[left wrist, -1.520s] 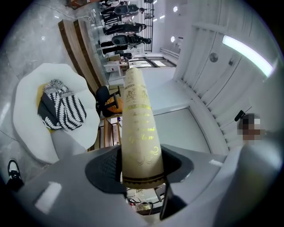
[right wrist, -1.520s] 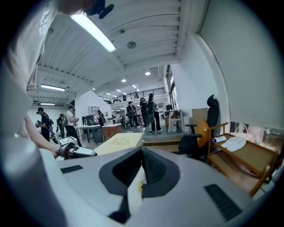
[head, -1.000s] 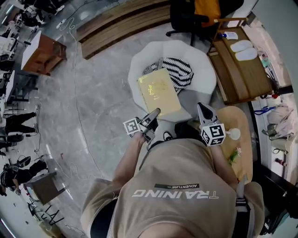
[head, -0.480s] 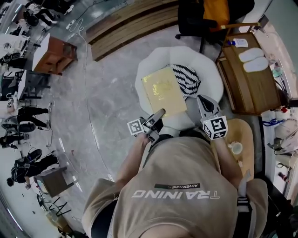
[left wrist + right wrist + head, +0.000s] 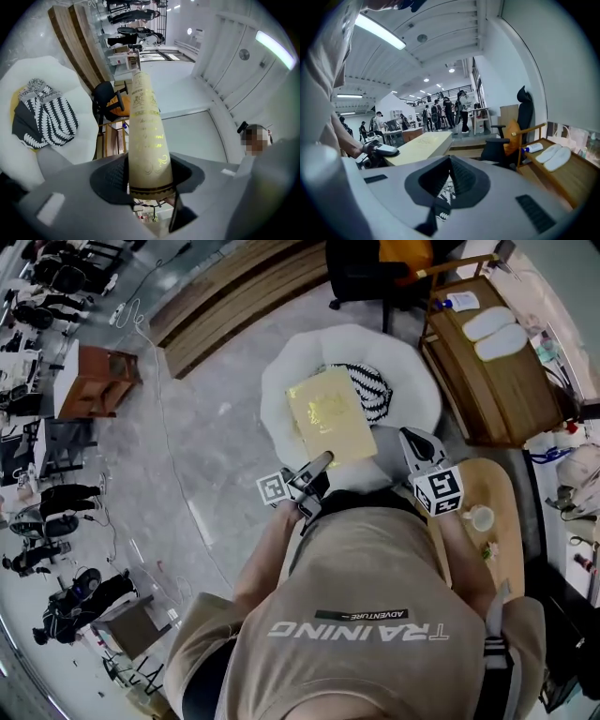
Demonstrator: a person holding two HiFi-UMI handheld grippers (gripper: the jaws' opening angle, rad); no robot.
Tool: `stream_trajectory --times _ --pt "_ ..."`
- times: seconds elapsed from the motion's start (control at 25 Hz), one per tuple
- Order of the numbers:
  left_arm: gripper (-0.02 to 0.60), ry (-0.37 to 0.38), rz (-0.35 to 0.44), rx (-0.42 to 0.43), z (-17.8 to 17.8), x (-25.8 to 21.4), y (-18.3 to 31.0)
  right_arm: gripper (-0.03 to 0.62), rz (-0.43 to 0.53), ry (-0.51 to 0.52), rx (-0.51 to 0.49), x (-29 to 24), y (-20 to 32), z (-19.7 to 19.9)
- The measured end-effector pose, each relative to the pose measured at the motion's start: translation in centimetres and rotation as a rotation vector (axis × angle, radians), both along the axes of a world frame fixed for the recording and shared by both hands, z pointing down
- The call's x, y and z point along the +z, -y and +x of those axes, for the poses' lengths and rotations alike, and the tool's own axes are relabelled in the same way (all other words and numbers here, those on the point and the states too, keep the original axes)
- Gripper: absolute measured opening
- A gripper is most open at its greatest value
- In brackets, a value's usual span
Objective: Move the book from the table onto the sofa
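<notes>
At the far left a brown wooden cabinet (image 5: 94,381) stands on the grey floor, well apart from us. Next comes our left gripper (image 5: 322,462). It points level, and its 2 jaws are clamped on the near corner of the cream book (image 5: 330,413) with gold print. The book is off the table and held out flat above the white sofa (image 5: 281,390); we cannot tell if it touches the seat. To the right of the book, a black-and-white striped cushion (image 5: 375,390) lies on the sofa, and from the head view the book hides part of it. Our right gripper (image 5: 412,439) hovers near the book's near right corner, apart from it, with its jaws together and nothing between them. Further right is the wooden table (image 5: 502,493) with 1 white cup (image 5: 480,517) on it. Behind it is a wooden shelf (image 5: 487,381) bearing 2 white slippers (image 5: 497,326).
</notes>
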State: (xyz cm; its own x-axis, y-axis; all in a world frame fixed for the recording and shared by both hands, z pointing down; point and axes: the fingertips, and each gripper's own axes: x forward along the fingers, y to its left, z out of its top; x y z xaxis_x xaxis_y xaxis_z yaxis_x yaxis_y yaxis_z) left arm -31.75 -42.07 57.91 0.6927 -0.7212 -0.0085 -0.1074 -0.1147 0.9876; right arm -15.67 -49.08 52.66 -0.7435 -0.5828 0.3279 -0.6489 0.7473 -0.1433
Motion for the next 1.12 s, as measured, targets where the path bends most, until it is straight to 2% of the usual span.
stream_trajectory --times 0.32,0.44,0.56,0.72,0.8,0.96,1.12 --pt "0.213 -0.043 -0.092 0.028 -0.7 6.0 1.0 0.005 -0.144 -0.01 0.0 4.5 -3.2 -1.7" --pt "0.213 -0.062 -0.15 0.032 -0.6 10.4 0.7 0.005 -0.19 -0.053 -0.022 6.9 -4.2 -2.3" --pt "0.213 -0.076 -0.194 0.026 -0.8 15.2 1.1 0.005 -0.236 -0.098 -0.087 9.8 -5.2 -3.2" --pt "0.213 -0.046 -0.27 0.031 -1.9 22.2 1.2 0.005 -0.317 -0.117 -0.123 14.1 -6.6 -3.9" --pt "0.213 -0.046 -0.3 0.043 -2.2 25.5 2.0 0.005 -0.343 -0.12 -0.116 16.7 -6.2 -4.5" --pt "0.213 -0.021 -0.311 0.078 -2.8 32.0 3.5 0.005 -0.342 -0.125 -0.092 21.9 -4.3 -6.0" --pt "0.213 -0.035 -0.31 0.111 -2.3 38.5 3.9 0.005 -0.387 -0.086 0.006 27.1 -3.1 -6.0"
